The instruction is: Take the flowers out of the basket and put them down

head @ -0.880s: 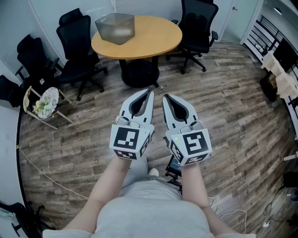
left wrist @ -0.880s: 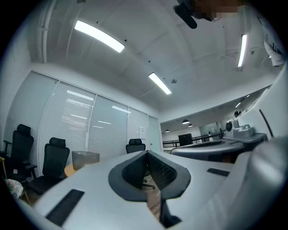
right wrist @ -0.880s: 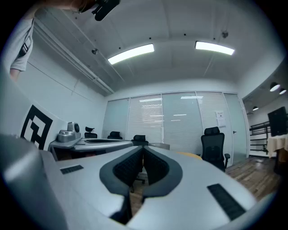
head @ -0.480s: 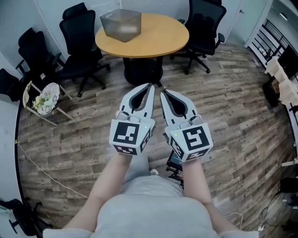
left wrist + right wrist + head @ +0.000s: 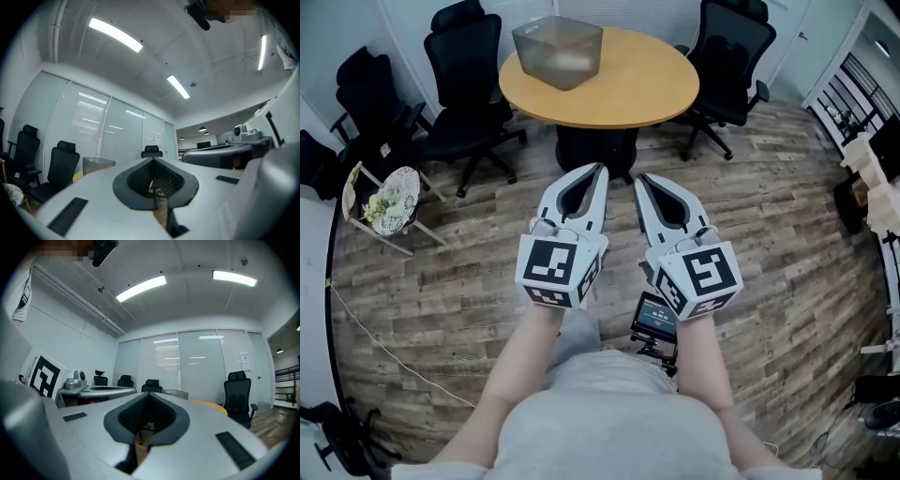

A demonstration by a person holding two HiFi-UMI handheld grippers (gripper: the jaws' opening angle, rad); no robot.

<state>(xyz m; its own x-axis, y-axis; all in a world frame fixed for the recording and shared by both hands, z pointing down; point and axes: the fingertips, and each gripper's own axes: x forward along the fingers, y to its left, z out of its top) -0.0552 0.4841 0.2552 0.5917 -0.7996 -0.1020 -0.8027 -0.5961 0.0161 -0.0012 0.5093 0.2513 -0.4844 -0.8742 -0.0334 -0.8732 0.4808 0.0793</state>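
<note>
The flowers [image 5: 386, 208] lie in a white basket [image 5: 405, 186] that leans on a small wooden stand at the far left of the head view, well away from both grippers. They also peek in at the lower left edge of the left gripper view as pale flowers [image 5: 11, 193]. My left gripper [image 5: 598, 169] and right gripper [image 5: 639, 178] are held side by side in front of me, above the wooden floor, pointing toward the round table. Both are shut with nothing between the jaws. In their own views, the left gripper [image 5: 152, 159] and the right gripper [image 5: 150, 393] show their tips meeting.
A round wooden table [image 5: 647, 89] stands ahead with a grey translucent bin [image 5: 558, 49] on it. Black office chairs [image 5: 469, 75] ring the table and the left wall. A small screen device [image 5: 656, 317] hangs near my waist. Desks stand at the right edge.
The head view has shifted, so the table and bin sit further right and look nearer. Both grippers stay shut and close together; the right one has drifted slightly right.
</note>
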